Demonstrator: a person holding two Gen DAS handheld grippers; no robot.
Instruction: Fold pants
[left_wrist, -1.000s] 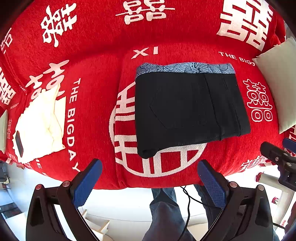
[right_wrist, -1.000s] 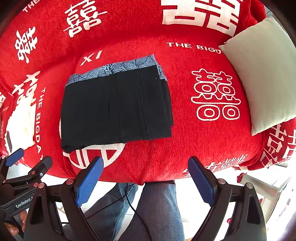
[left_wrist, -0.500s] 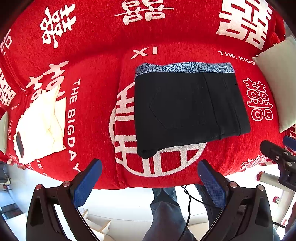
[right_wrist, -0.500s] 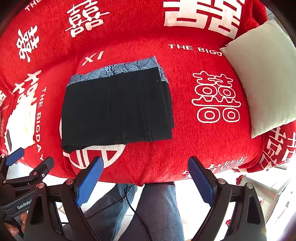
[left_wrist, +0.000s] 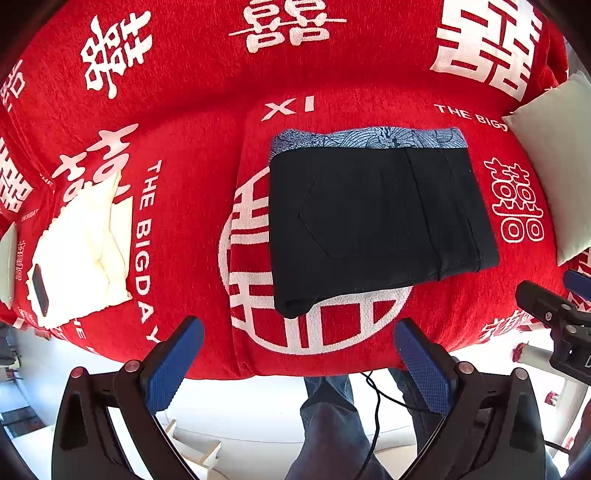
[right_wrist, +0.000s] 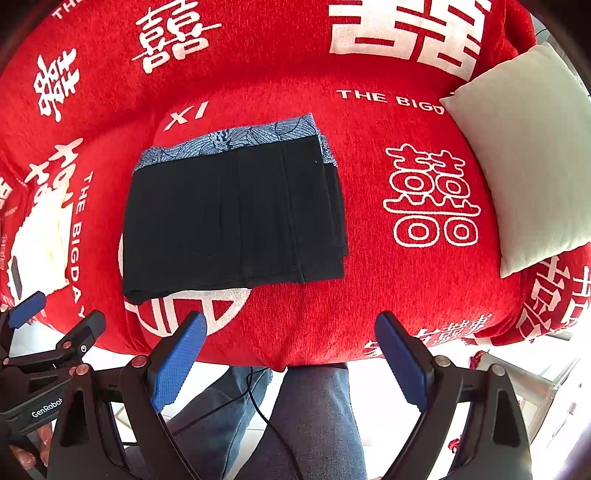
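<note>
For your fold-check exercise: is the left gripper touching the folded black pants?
Apart. The left wrist view shows the left gripper open at the sofa's front edge, with red cover showing between its fingertips and the pants.

The left gripper (left_wrist: 298, 360) has two matt black plastic arms, each tipped with a blue pad (left_wrist: 173, 363) of fine cross-hatched texture; round silver screws with reddish centres sit at the arm joints; the right gripper (right_wrist: 290, 362) is built the same, with blue ridged pads (right_wrist: 397, 360); white "GenRobot" lettering marks a black body at the near left; fingertips (right_wrist: 26, 456) with pale nails show below it; blue-grey jeans legs (right_wrist: 314, 417) and a thin black cable (left_wrist: 375, 413) lie between.
</note>
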